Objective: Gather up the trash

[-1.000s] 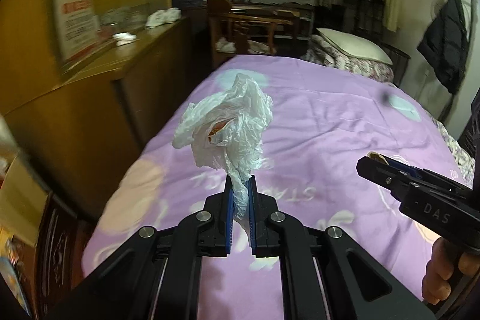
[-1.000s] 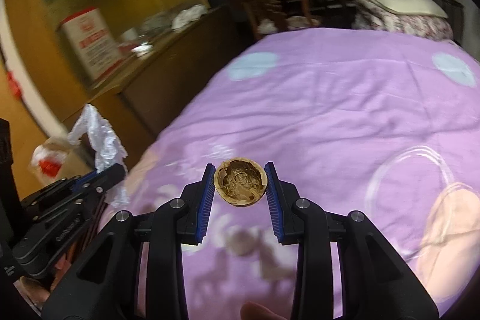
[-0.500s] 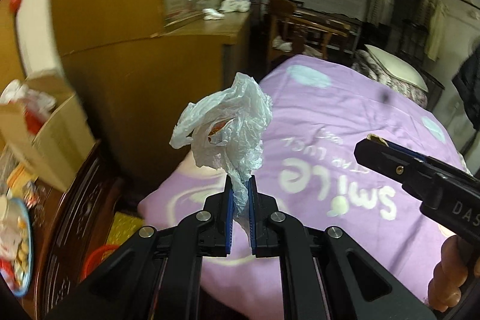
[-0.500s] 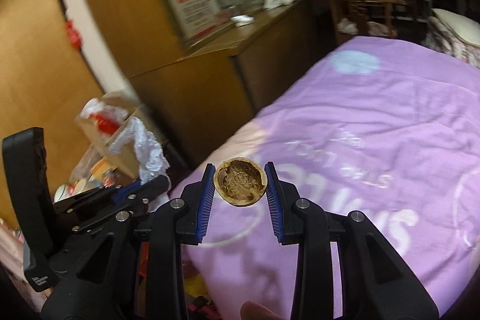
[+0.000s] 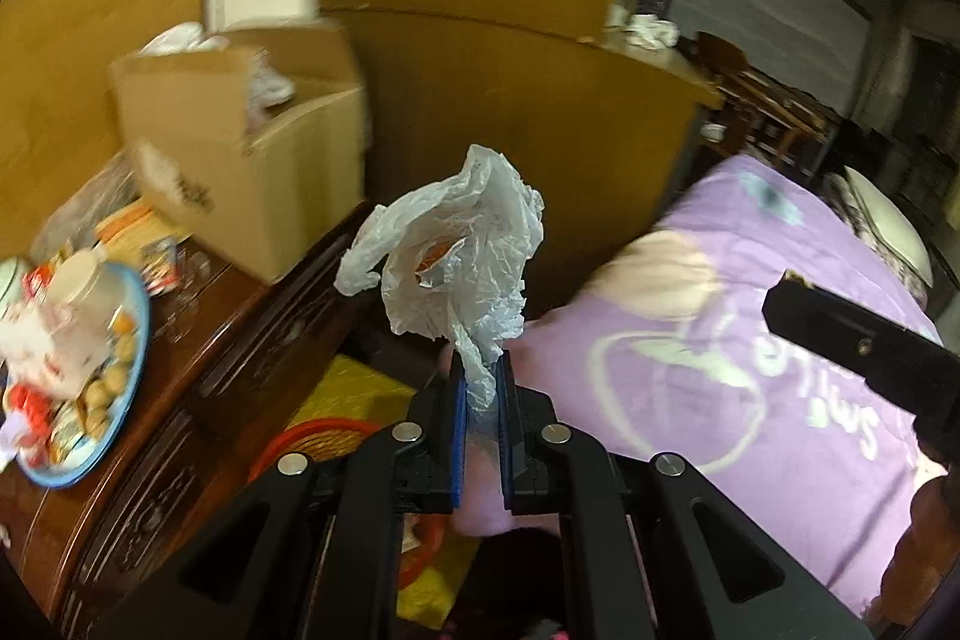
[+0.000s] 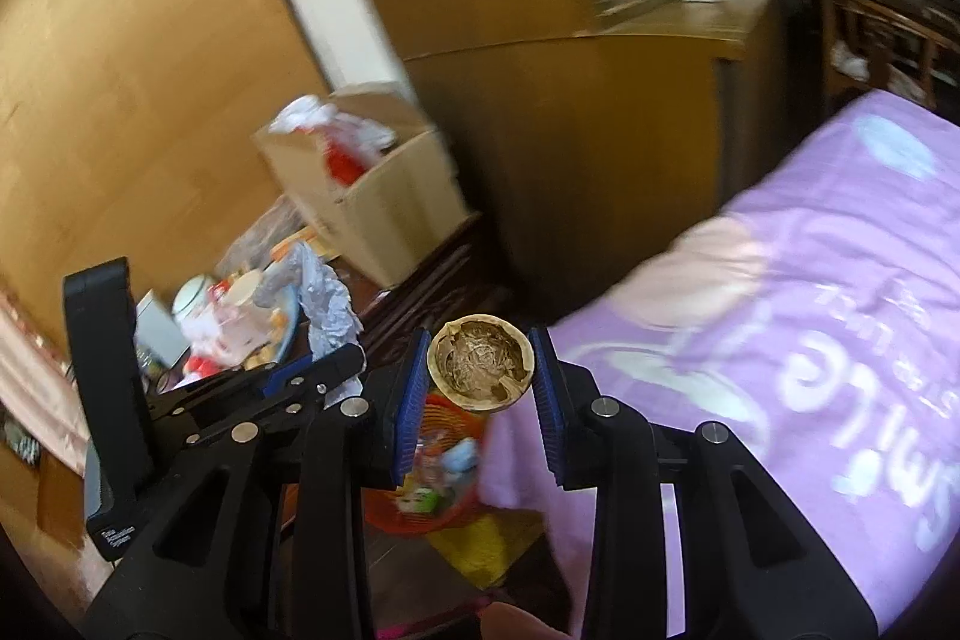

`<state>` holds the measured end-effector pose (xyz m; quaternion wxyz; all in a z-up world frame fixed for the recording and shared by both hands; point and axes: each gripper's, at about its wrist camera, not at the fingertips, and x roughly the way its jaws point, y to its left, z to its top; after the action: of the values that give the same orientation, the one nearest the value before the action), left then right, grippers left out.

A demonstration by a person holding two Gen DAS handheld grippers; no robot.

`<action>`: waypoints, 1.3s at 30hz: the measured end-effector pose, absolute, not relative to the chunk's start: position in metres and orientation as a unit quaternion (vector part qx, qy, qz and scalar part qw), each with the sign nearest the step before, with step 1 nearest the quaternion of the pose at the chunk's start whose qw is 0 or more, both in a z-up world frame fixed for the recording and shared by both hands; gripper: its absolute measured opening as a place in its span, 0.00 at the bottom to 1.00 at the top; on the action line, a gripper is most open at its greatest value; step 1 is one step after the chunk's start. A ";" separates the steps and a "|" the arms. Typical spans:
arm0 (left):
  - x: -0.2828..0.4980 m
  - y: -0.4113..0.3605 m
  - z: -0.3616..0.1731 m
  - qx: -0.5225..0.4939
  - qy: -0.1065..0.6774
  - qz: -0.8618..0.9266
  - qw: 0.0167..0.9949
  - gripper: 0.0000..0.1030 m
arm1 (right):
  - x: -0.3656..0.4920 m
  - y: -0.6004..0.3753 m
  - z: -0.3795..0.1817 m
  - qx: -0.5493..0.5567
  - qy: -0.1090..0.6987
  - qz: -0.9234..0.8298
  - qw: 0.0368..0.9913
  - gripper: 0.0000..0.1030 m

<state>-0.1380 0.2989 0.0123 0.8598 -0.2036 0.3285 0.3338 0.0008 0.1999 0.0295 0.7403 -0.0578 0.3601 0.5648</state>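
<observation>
Cardboard box (image 5: pixel 252 148) beside perhaps snack-laden tray (image 5: pixel 135 340).

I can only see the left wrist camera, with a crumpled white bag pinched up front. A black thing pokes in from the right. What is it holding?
Observer: That is the right gripper. It is shut on a walnut shell half, hollow side facing the camera.
Operator: I glimpse something orange-red low down, behind my gripper. What is it?
Observer: An orange-red basket on the floor beside the bed; the right view shows colourful scraps lying inside it.
Operator: And what is sticking out of the cardboard box?
Observer: The cardboard box holds crumpled white stuff plus something bright red, which your view does not show.
</observation>
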 end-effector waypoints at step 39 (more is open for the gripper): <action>-0.241 0.386 -0.151 -0.271 0.460 0.388 0.751 0.90 | -0.060 0.325 -0.142 -0.192 0.497 0.596 0.601 0.86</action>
<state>-0.2414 0.3863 -0.1511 0.7512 -0.2707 0.4601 0.3882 -0.0596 0.3254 -0.1421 0.6014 -0.1921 0.4966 0.5957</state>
